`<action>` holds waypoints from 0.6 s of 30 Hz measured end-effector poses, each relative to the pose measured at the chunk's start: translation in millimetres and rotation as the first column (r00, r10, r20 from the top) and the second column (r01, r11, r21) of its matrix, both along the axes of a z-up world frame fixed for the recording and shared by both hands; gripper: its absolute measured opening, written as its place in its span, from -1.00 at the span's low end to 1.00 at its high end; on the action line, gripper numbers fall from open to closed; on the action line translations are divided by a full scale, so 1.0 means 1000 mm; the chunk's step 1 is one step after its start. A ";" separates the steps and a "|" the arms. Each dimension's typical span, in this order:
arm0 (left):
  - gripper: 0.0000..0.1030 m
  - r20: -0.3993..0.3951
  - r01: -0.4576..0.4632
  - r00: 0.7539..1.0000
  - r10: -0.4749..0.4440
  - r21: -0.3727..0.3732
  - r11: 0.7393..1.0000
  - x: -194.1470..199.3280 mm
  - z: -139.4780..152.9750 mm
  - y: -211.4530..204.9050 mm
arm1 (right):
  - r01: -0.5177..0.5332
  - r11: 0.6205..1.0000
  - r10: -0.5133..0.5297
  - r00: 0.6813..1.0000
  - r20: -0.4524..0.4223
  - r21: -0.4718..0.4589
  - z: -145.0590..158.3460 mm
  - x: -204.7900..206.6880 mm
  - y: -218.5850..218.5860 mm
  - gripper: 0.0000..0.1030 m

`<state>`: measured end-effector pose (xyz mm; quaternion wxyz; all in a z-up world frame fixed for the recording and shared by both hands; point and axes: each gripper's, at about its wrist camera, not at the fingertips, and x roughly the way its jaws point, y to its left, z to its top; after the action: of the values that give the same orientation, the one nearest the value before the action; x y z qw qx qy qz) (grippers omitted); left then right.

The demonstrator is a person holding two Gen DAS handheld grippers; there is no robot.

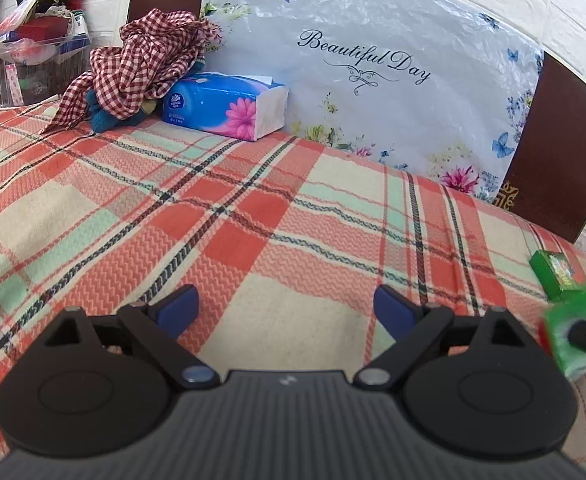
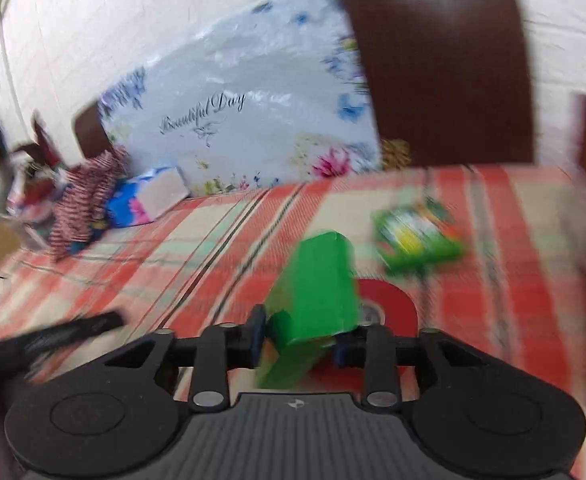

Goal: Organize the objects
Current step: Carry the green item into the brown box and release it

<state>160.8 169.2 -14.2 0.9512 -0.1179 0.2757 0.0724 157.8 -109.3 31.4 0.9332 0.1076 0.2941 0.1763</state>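
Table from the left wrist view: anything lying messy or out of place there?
Yes. A checked cloth is heaped crumpled over a blue stuffed toy, beside the tissue pack. A small green box lies loose near the table's right edge.

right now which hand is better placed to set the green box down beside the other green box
Right. The right gripper is shut on the green box, with the second green box just ahead of it. The left gripper is open and empty.
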 end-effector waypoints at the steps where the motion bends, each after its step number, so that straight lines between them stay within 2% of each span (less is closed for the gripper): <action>1: 0.85 -0.004 0.000 1.000 0.000 0.008 1.000 0.000 0.000 -0.001 | 0.002 1.000 -0.002 1.000 -0.012 0.010 0.001 -0.019 -0.016 -0.62; 3: 0.87 -0.013 0.000 1.000 0.000 0.026 1.000 0.001 0.000 -0.004 | 0.054 0.998 -0.055 0.998 -0.017 -0.026 0.002 -0.058 -0.046 -0.62; 5: 0.87 -0.026 0.001 1.000 0.001 0.051 0.999 0.001 0.001 -0.008 | 0.117 0.987 -0.121 0.992 -0.023 -0.109 -0.001 -0.093 -0.072 -0.62; 7: 0.90 -0.046 0.009 0.999 -0.005 0.084 0.996 0.004 0.001 -0.013 | 0.194 0.952 -0.196 0.981 0.018 -0.239 -0.002 -0.124 -0.091 -0.43; 8: 0.90 -0.065 0.010 0.998 -0.003 0.113 0.994 0.005 0.001 -0.018 | 0.229 0.915 -0.217 0.973 0.074 -0.332 -0.001 -0.139 -0.093 -0.35; 10: 0.90 -0.100 0.023 0.995 -0.003 0.196 0.980 0.006 0.005 -0.035 | 0.264 0.802 -0.203 0.964 0.172 -0.535 -0.003 -0.160 -0.084 0.07; 11: 0.90 -0.108 0.052 0.994 -0.031 0.201 0.978 0.003 0.009 -0.045 | 0.245 0.778 -0.174 0.969 0.176 -0.578 -0.004 -0.165 -0.080 0.15; 12: 0.90 -0.118 0.108 0.989 -0.090 0.157 0.982 -0.003 0.013 -0.056 | 0.213 0.792 -0.145 0.976 0.163 -0.572 -0.004 -0.168 -0.077 0.22; 14: 0.90 -0.119 0.222 0.969 -0.215 0.055 0.973 -0.021 0.023 -0.085 | 0.142 0.865 -0.091 0.988 0.127 -0.482 -0.004 -0.172 -0.072 0.27; 16: 0.90 -0.118 0.337 0.935 -0.334 0.001 0.942 -0.041 0.032 -0.122 | 0.068 0.914 -0.034 0.995 0.093 -0.399 -0.006 -0.172 -0.063 0.38; 18: 0.90 -0.120 0.442 0.888 -0.444 -0.045 0.896 -0.061 0.042 -0.154 | 0.026 0.922 0.011 0.996 0.093 -0.387 -0.008 -0.176 -0.052 0.38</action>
<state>100.2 14.8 27.9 0.9222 -0.0548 0.3557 -0.1415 -18.7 -161.2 23.8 0.9493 -0.0865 0.2790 0.1159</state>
